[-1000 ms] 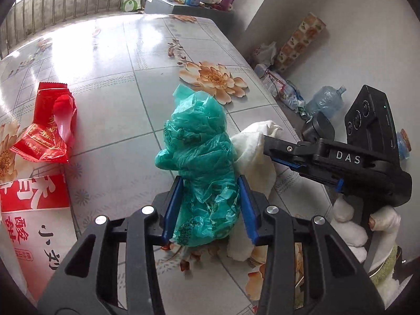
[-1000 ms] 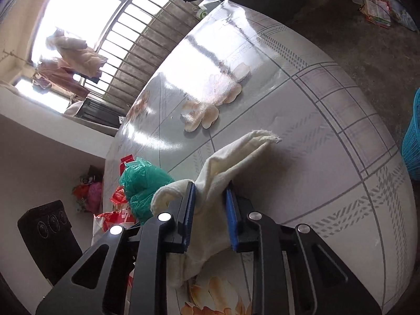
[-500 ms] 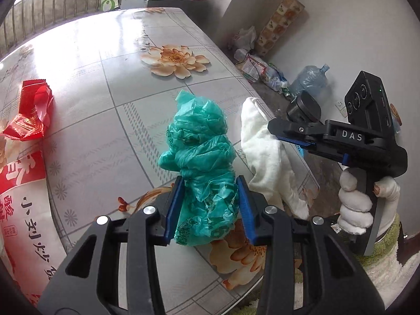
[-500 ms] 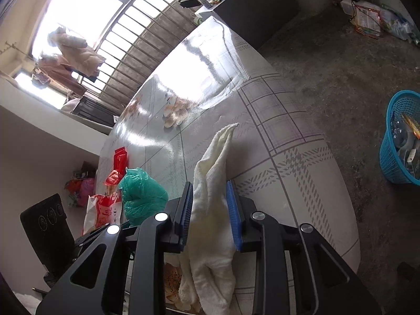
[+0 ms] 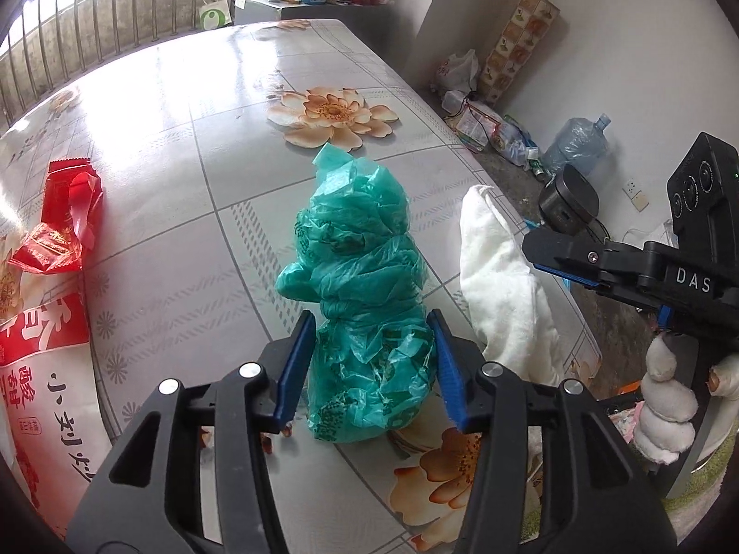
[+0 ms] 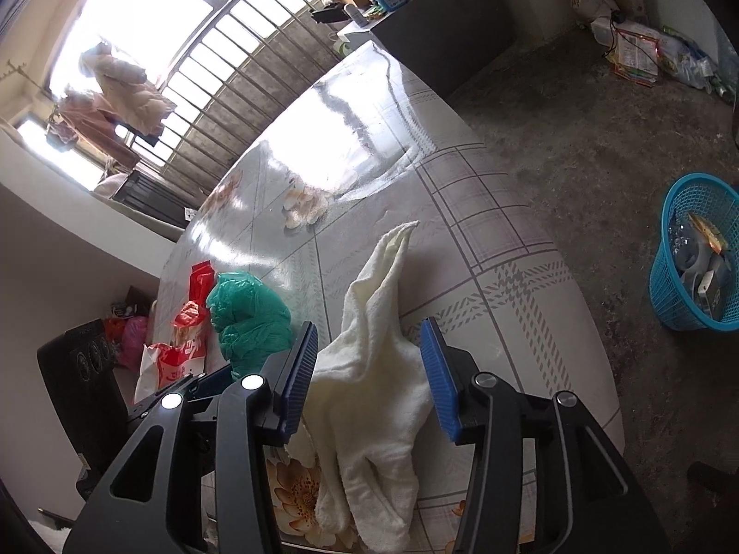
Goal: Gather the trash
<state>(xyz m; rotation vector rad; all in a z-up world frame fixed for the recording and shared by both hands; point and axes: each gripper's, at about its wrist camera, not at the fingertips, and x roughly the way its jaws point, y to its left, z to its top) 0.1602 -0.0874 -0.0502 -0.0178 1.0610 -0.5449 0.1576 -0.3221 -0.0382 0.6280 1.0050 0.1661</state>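
Both grippers angle downward at the worktop (image 5: 152,194), fingers opening: left gripper (image 5: 372,362) straddles the crumpled green plastic bag (image 5: 365,304), right gripper (image 6: 369,374) straddles the white cloth (image 6: 369,369).

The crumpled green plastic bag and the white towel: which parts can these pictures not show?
- Crumpled green plastic bag: contents hidden by its folds; in the right wrist view, its base is behind the gripper.
- White towel: lower end cut off by the right wrist frame.
- Blue plastic basket: contents too small.
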